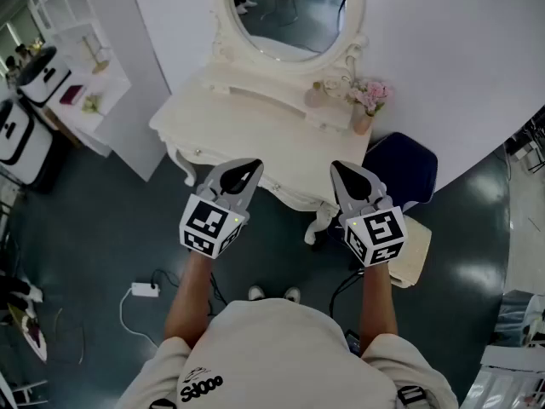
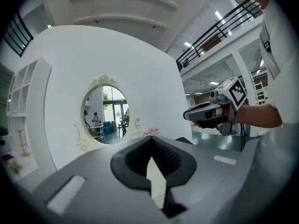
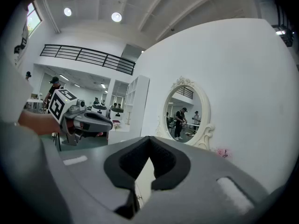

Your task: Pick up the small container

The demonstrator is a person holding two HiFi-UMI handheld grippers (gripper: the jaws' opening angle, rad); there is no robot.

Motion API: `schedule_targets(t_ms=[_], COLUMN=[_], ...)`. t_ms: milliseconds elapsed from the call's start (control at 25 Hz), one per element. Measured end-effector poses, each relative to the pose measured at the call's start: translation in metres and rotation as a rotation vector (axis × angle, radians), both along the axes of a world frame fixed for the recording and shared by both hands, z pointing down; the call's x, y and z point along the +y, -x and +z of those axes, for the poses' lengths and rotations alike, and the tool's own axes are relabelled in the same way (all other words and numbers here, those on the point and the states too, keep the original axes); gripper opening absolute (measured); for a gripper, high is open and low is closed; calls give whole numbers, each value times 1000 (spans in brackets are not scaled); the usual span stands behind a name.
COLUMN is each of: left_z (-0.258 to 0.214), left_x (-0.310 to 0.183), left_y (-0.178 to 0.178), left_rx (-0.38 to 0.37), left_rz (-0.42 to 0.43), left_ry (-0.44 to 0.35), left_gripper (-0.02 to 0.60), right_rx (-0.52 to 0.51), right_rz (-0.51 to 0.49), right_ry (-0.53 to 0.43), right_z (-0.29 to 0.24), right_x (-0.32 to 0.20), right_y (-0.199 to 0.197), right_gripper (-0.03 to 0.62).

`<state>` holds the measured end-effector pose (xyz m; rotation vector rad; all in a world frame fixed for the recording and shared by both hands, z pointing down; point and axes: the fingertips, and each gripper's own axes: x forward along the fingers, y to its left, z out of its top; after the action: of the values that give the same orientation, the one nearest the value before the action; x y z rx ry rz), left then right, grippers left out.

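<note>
A small pinkish container (image 1: 316,95) stands on the raised back ledge of the cream dressing table (image 1: 247,135), left of a vase of pink flowers (image 1: 370,99). My left gripper (image 1: 248,171) and right gripper (image 1: 344,171) hover side by side over the table's front edge, well short of the container. Both are shut with nothing between the jaws. In the left gripper view the left gripper's (image 2: 150,147) pads meet, and the flowers (image 2: 152,131) show beyond them. In the right gripper view the right gripper (image 3: 148,148) is likewise shut and empty. The container is not clear in either gripper view.
An oval mirror (image 1: 289,11) rises behind the table. A dark blue seat (image 1: 402,167) stands at the table's right, with a cream cushion (image 1: 417,254) in front of it. A white shelf unit (image 1: 77,66) is at the left, and a power strip (image 1: 145,290) lies on the floor.
</note>
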<state>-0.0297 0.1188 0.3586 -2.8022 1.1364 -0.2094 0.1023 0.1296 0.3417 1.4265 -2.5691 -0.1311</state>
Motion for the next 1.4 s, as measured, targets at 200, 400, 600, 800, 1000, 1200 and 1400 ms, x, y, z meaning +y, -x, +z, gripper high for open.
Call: schedule_targets(t_ms=[200,400,600,800,1000,1200,1400], left_z=[1,7,12,25,36,46,47], left_x=[-6,-4,-3,-10,-47,-99,-168], left_y=[14,23,37,40,42,29,8], left_rx=[10,40,75,77,45,8,25], left_rz=[-9,40,78,94,39,27,-28], left_ry=[11,72,102,113,104,104,130], left_gripper=[17,17,17,17,17,17,17], right_rx=[-71,-152,-105,-84,-81,-123,-141], right_rz=[8,3,42,44,67,68,34], right_ry=[10,6,17,40,37,53,54], right_z=[-2,-8,3,15,21,32,32], right_x=[-4,-6,-10,-22,-55,-112,-183], right_y=[10,23,31,36,29,12,-7], right_gripper=[2,2,2,2,0,0,2])
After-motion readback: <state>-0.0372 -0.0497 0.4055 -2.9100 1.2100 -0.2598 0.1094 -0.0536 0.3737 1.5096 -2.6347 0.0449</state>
